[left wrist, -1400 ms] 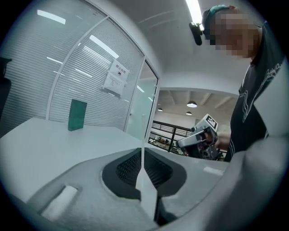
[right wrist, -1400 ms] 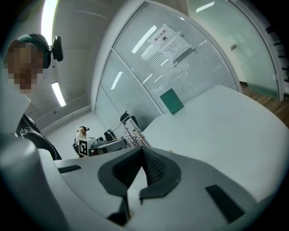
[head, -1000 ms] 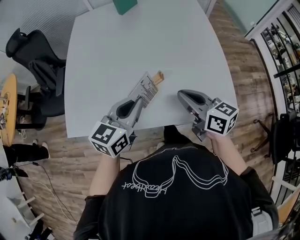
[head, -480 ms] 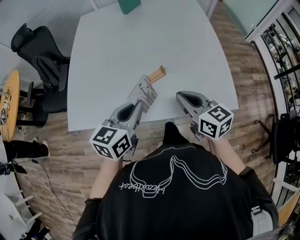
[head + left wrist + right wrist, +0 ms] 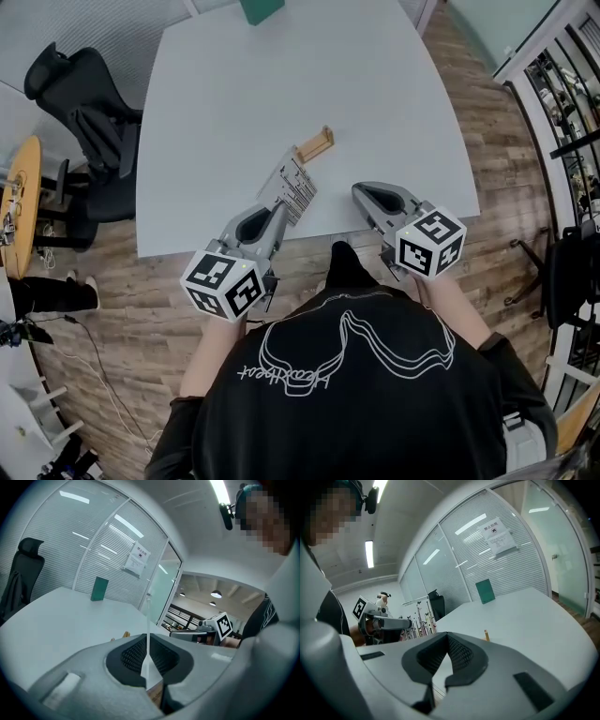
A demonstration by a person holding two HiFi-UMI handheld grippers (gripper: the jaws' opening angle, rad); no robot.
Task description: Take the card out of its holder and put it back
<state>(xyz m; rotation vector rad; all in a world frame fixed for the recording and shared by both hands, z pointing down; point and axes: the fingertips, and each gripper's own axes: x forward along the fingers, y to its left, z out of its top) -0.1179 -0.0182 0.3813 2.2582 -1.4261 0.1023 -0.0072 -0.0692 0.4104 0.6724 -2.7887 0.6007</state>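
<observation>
My left gripper (image 5: 274,214) is shut on a printed white card (image 5: 292,185), holding it just above the white table (image 5: 225,103) near its front edge. In the left gripper view the card (image 5: 149,667) stands edge-on, pinched between the black pads of the left gripper (image 5: 147,637). The small wooden card holder (image 5: 314,144) lies on the table just beyond the card's far end, apart from it; it peeks over the jaw as the holder (image 5: 125,634). My right gripper (image 5: 367,199) hovers at the table's front edge, shut with nothing in it; the right gripper (image 5: 447,637) shows its tips meeting. The holder (image 5: 486,635) lies ahead of it.
A green box (image 5: 261,9) stands at the table's far edge. A black office chair (image 5: 89,122) stands left of the table, and dark shelving (image 5: 572,103) runs along the right. A round wooden table (image 5: 17,211) is at the far left.
The left gripper has drawn the card back toward the person, out of the wooden holder; a gap now shows between card and holder. The right gripper has shifted slightly nearer the body.
</observation>
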